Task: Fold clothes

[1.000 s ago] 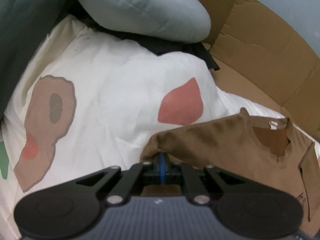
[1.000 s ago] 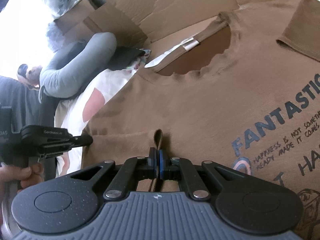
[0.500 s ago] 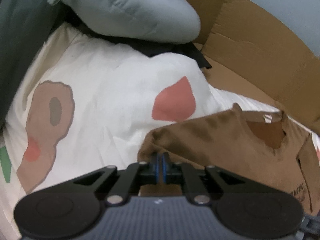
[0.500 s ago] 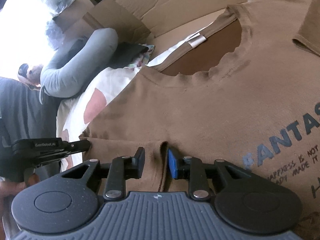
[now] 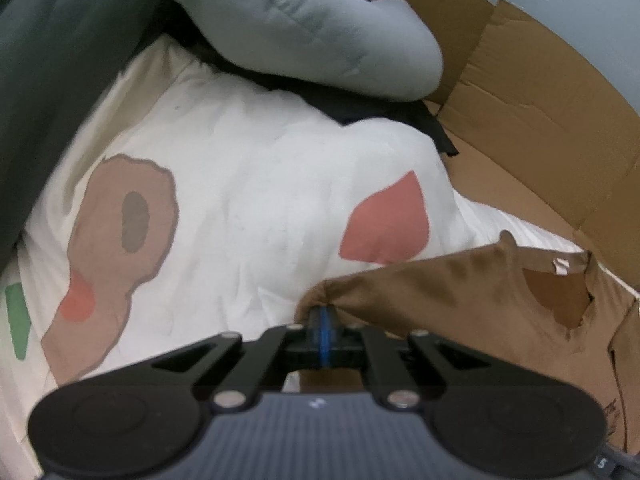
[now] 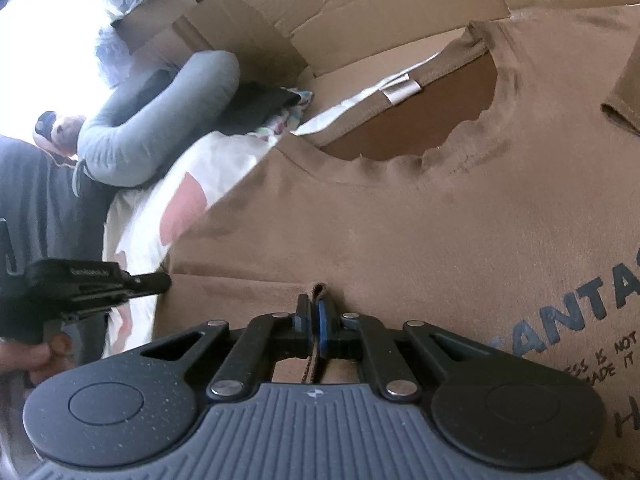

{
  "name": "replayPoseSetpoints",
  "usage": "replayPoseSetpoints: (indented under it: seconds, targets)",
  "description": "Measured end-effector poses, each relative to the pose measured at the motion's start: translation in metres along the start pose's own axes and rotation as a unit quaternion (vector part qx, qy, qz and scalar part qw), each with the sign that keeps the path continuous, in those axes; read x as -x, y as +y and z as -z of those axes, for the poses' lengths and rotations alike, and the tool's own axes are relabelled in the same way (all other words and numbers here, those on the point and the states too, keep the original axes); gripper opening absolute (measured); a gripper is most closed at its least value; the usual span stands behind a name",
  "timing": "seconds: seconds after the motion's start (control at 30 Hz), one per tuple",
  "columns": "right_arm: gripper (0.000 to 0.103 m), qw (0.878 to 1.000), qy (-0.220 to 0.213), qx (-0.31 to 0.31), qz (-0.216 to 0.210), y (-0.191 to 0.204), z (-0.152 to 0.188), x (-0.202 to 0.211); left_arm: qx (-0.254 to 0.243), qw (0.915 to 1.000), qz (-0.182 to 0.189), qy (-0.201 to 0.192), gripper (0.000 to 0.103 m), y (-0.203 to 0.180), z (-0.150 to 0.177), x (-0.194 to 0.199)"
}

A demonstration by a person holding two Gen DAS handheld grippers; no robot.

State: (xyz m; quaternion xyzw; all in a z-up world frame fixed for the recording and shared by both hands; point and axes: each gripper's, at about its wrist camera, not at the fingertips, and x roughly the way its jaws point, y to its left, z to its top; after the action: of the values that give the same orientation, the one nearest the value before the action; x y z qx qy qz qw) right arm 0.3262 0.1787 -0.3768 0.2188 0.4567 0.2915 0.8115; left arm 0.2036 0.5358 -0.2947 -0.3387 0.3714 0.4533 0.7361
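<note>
Both my tongs are clenched on one brown shirt: left gripper on its corner over the printed sheet, right gripper, just re-closed, on a pinched fold. Shirt lettering is cut off right; cardboard lies beyond.

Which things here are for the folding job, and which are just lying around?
For the job:
- brown T-shirt
- left gripper, shut on the shirt's corner
- right gripper, which has just closed on a pinch of shirt

Just lying about:
- white sheet with coloured patches
- grey pillow
- black cloth
- cardboard
</note>
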Motion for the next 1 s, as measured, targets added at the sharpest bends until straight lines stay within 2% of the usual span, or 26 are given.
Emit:
replayPoseSetpoints:
  seconds: [0.27, 0.37, 0.5, 0.67, 0.8, 0.87, 0.93, 1.0]
  targets:
    - [0.004, 1.000, -0.001, 0.020, 0.011, 0.005, -0.005, -0.003, -0.015, 0.9998, -0.010, 0.002, 0.003, -0.005, 0.000, 0.000]
    - [0.005, 0.999, -0.008, 0.015, 0.030, 0.011, -0.011, 0.002, -0.045, 0.9982, -0.041, 0.003, 0.003, -0.018, 0.000, 0.011]
    - [0.007, 0.998, -0.025, 0.002, 0.052, 0.016, -0.019, 0.011, -0.082, 0.9964, -0.021, -0.005, 0.009, -0.024, 0.006, 0.037]
    - [0.007, 0.998, -0.030, -0.008, 0.052, 0.022, -0.023, 0.024, -0.089, 0.9960, 0.000, -0.004, 0.009, -0.023, 0.021, 0.061]
    - [0.007, 0.999, -0.026, 0.013, 0.041, 0.034, -0.017, 0.037, -0.087, 0.9962, 0.008, -0.006, 0.015, -0.021, 0.037, 0.078]
    - [0.012, 0.999, -0.023, 0.027, 0.037, 0.038, -0.014, 0.044, -0.088, 0.9960, 0.013, -0.007, 0.016, -0.020, 0.045, 0.087]
    - [0.023, 0.998, -0.022, 0.035, 0.037, 0.038, -0.010, 0.053, -0.089, 0.9959, 0.016, -0.009, 0.017, -0.018, 0.053, 0.095]
    - [0.023, 0.998, -0.019, 0.035, 0.043, 0.036, -0.006, 0.059, -0.087, 0.9961, 0.016, -0.009, 0.017, -0.015, 0.061, 0.101]
